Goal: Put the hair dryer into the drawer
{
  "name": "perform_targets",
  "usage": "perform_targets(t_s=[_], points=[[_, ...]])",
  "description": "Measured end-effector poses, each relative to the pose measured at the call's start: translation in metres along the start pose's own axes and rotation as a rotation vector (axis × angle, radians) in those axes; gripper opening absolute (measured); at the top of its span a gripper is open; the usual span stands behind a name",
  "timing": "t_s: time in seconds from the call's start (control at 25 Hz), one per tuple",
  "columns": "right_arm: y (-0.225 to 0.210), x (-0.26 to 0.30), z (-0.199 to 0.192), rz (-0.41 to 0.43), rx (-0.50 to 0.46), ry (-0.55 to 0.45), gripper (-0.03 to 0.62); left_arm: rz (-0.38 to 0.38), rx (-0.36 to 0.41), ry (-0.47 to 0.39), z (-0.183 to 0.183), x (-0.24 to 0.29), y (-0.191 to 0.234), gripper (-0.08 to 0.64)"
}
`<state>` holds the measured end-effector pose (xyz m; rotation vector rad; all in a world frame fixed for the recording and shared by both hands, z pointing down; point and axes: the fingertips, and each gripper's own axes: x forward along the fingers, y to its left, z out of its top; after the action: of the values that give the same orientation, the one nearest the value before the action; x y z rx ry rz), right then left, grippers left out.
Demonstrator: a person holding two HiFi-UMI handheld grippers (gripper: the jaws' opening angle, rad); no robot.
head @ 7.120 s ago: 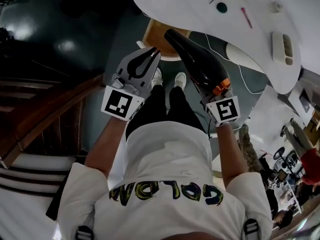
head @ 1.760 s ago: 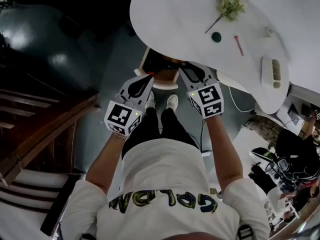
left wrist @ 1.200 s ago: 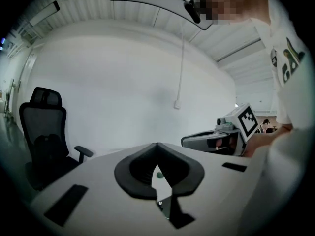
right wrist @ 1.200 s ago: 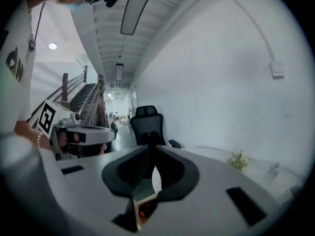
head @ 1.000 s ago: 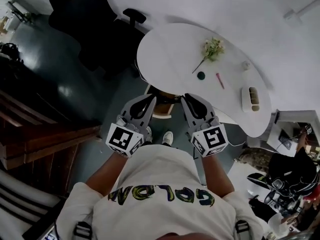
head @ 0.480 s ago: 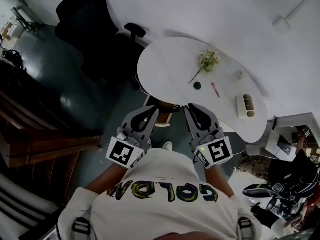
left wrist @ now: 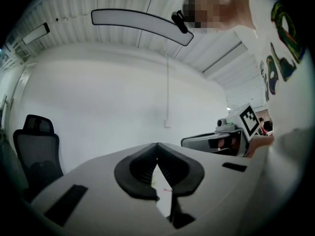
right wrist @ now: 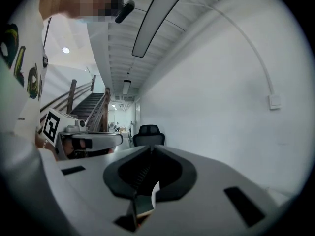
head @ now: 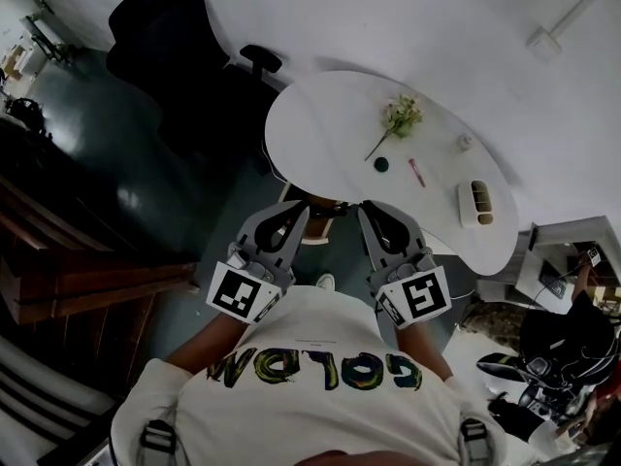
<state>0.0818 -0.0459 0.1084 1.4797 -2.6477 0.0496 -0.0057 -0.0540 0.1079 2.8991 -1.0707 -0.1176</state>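
Note:
In the head view my left gripper (head: 297, 212) and right gripper (head: 365, 210) are held side by side at chest height, pointing level at the near edge of the white round table (head: 330, 115). Both are shut and hold nothing. The left gripper view shows the left gripper's tips (left wrist: 157, 146) meeting. In the right gripper view the right gripper (right wrist: 150, 149) has its jaws just closed the last bit on nothing. Between the tips, under the table's edge, a corner of the wooden drawer (head: 312, 205) shows dark. I cannot make out the hair dryer in any view.
A black office chair (head: 184, 47) stands left of the table. On the table lie a flower sprig (head: 398, 115), a small dark knob (head: 380, 164), a pink pen (head: 415, 171) and a white holder (head: 473, 204). Wooden stairs (head: 78, 270) run along the left.
Both grippers have risen together from the drawer to chest height, and the view has pulled back. The hair dryer, held in my right gripper seven seconds ago, is gone from it.

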Motion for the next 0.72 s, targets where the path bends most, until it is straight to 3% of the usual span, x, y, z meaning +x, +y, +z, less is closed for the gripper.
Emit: perform_targets(t_s=[0.72], points=[[0.0003, -0.0071, 0.0016, -0.005, 0.008, -0.013, 0.028, 0.000, -0.003, 0.006, -0.0033, -0.0037, -0.0073, 0.011]])
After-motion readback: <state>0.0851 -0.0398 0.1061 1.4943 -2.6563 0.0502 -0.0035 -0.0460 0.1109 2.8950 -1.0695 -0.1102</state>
